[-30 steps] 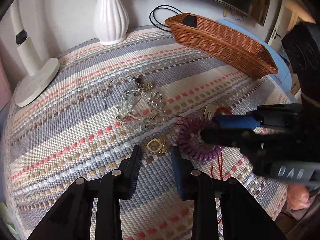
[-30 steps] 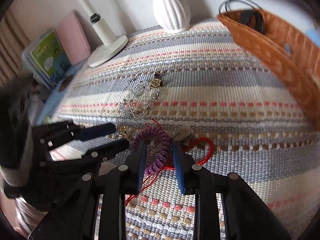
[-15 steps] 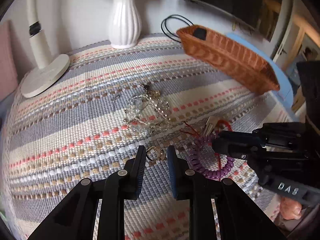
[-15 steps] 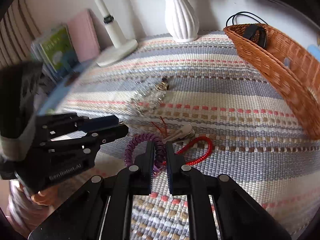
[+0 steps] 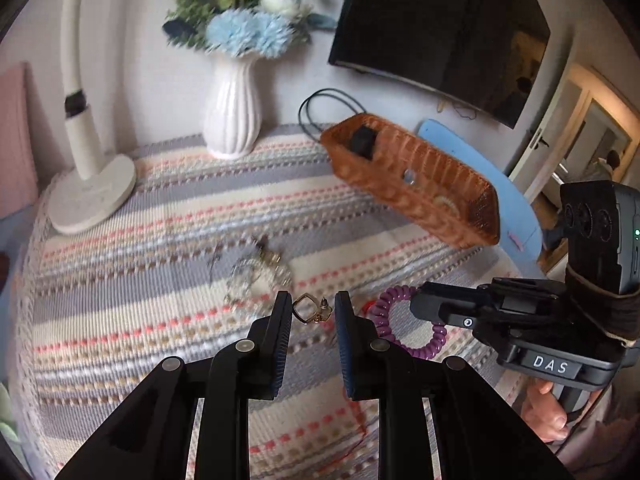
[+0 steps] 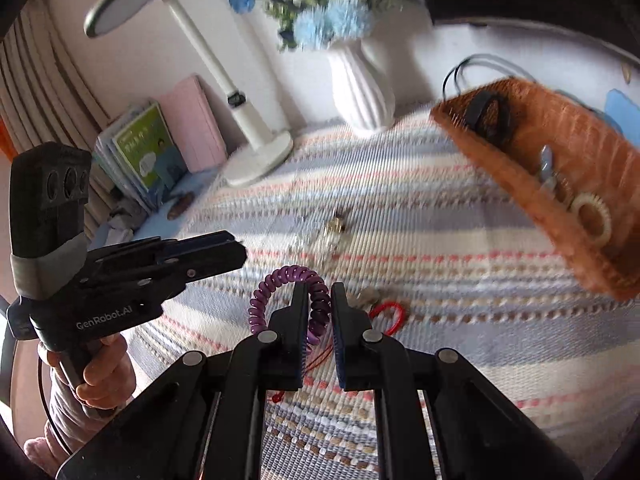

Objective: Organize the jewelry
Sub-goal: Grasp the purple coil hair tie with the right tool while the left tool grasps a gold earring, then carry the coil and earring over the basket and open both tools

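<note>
My left gripper (image 5: 313, 300) is shut on a small gold earring (image 5: 306, 313) and holds it above the striped cloth (image 5: 160, 312). My right gripper (image 6: 319, 288) is shut on a purple coil bracelet (image 6: 280, 276), which hangs off the cloth; from the left wrist view the same coil (image 5: 434, 338) hangs at the right gripper's fingertips (image 5: 426, 308). A heap of clear bead jewelry (image 5: 256, 280) lies on the cloth just beyond. A red cord (image 6: 386, 312) with a pale charm lies beside the right fingers. The wicker basket (image 5: 440, 220) at the back right holds a few pieces.
A white vase (image 5: 232, 120) with blue flowers and a white desk lamp (image 5: 92, 196) stand at the back of the table. Books (image 6: 148, 156) and a pink case lean at the left. A dark screen (image 5: 440, 28) hangs on the wall. A hand (image 6: 104, 376) grips the left tool.
Both grippers closed on their pieces, the left on the earring and the right on the purple coil, and then rose from the cloth with them.
</note>
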